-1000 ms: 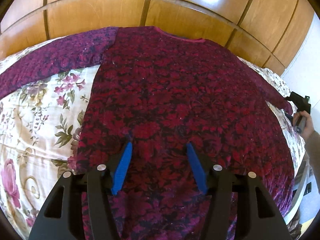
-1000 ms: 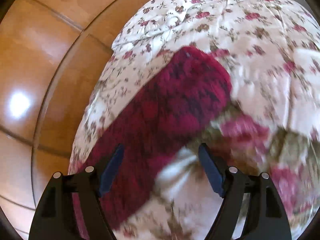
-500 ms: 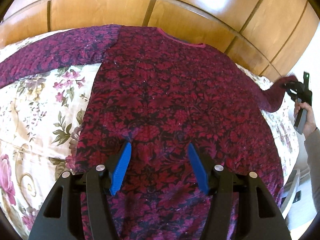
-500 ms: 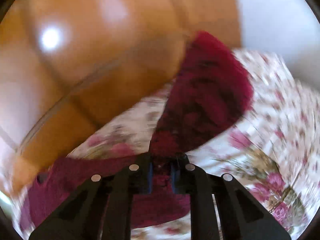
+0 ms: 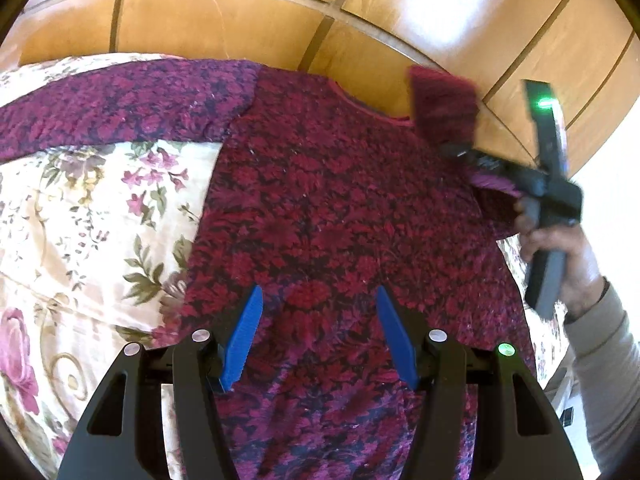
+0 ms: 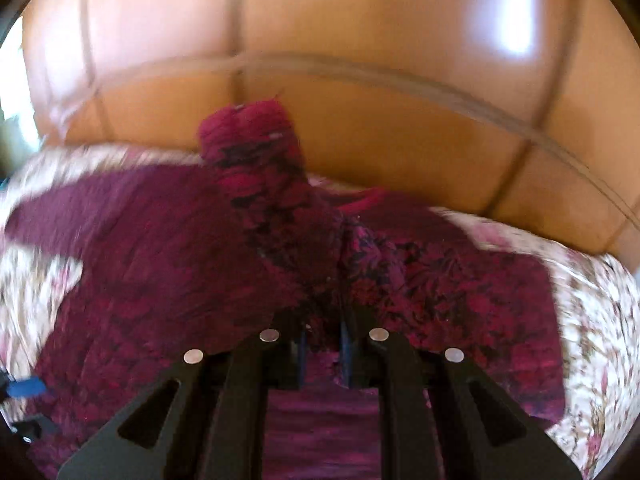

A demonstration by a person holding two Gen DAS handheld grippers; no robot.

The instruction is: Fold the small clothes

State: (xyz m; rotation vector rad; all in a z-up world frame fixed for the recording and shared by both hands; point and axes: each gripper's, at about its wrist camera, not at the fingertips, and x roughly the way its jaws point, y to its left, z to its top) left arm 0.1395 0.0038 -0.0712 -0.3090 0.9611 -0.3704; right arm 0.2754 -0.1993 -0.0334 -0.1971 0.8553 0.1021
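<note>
A dark red patterned sweater lies flat on a floral bedspread, neck toward the wooden headboard. Its left sleeve stretches out to the left. My left gripper is open and empty, hovering over the sweater's lower body. My right gripper is shut on the right sleeve and holds it lifted over the sweater's body; the cuff stands up beyond the fingers. The right gripper also shows in the left wrist view, with the sleeve cuff raised near the right shoulder.
The floral bedspread covers the bed around the sweater. A wooden headboard runs along the far edge. The bed's right edge is close to the person's hand.
My right gripper closed on the right sleeve's end, lifted it off the bed, and swung it inward over the sweater's body. The left gripper stayed open, shifting only slightly.
</note>
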